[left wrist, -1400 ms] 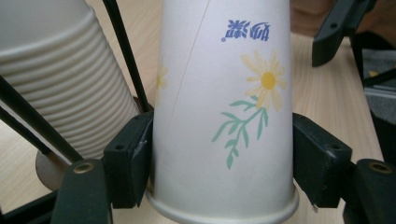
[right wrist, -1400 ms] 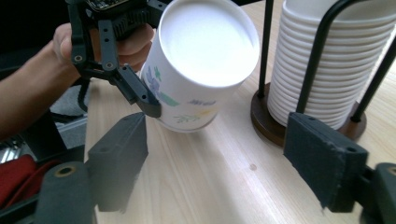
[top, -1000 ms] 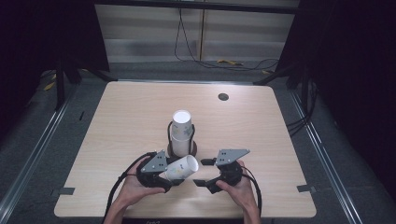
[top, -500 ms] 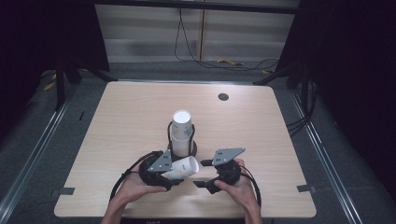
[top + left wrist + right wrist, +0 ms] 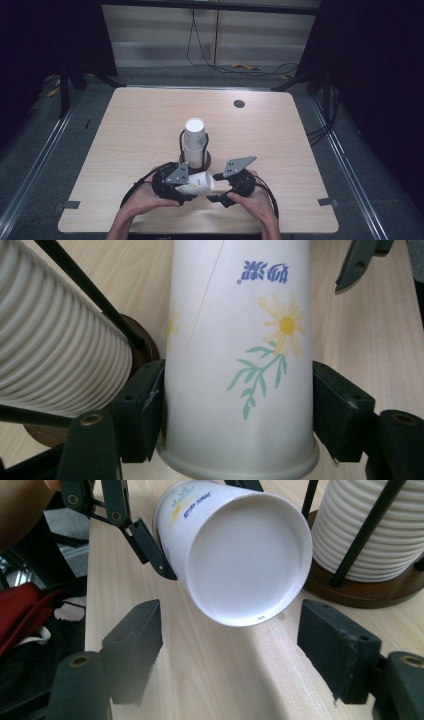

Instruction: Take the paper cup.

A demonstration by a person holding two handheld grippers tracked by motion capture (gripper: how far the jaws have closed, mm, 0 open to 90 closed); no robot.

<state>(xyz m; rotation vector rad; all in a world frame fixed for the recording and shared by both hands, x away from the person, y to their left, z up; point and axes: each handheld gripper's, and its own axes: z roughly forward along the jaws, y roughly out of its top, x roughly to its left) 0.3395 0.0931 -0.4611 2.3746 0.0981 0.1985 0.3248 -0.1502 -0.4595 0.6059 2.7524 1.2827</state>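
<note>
Here, nearest the table's front edge, two hands each hold one gripper. The left gripper [image 5: 186,189] clamps one paper cup [image 5: 197,183] by its wall, the cup lying level just above the table [image 5: 130,125], its bottom end towards the right gripper [image 5: 212,196]. That gripper's jaws have just been closing; they stand apart on either side of the cup's bottom, not touching it. Just behind stands one stack of cups [image 5: 194,141] in a wire holder on a wooden base. Farther back, one dark grommet [image 5: 239,104].
</note>
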